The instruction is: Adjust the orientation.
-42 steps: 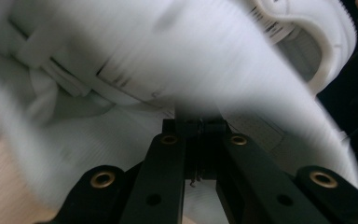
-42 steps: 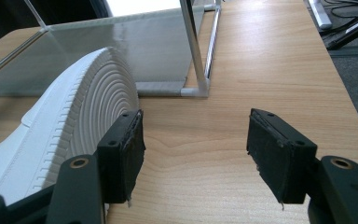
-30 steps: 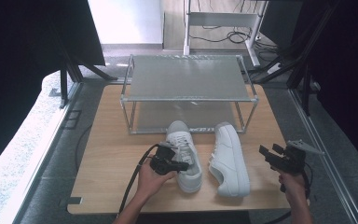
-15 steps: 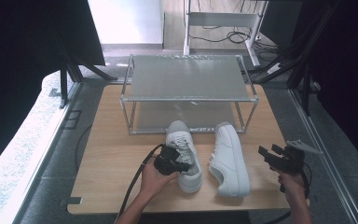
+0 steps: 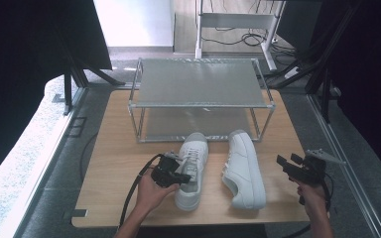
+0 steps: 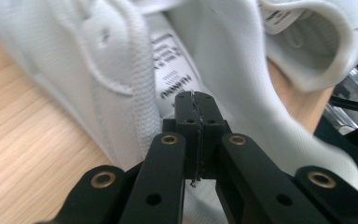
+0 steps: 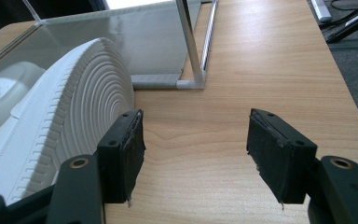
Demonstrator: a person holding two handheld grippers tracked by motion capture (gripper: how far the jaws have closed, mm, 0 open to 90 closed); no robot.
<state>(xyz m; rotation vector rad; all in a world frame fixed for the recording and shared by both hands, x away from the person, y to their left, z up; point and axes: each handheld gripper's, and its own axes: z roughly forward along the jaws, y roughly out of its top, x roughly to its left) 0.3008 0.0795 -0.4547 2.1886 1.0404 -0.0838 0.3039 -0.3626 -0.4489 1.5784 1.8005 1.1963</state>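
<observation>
Left claw (image 6: pixel 196 100) pinched together inside the sneaker's (image 6: pixel 242 60) collar, label (image 6: pixel 171 79) visible.

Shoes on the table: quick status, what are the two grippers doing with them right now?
Left gripper shut, at the left shoe collar; a pinch can't be confirmed. Right gripper open, empty, beside the right shoe lying on its side. Rack behind, nothing in the way.

Two white shoes (image 5: pixel 192 171) (image 5: pixel 244 168), one metal rack (image 5: pixel 201 104), one wooden table (image 5: pixel 114 153)
</observation>
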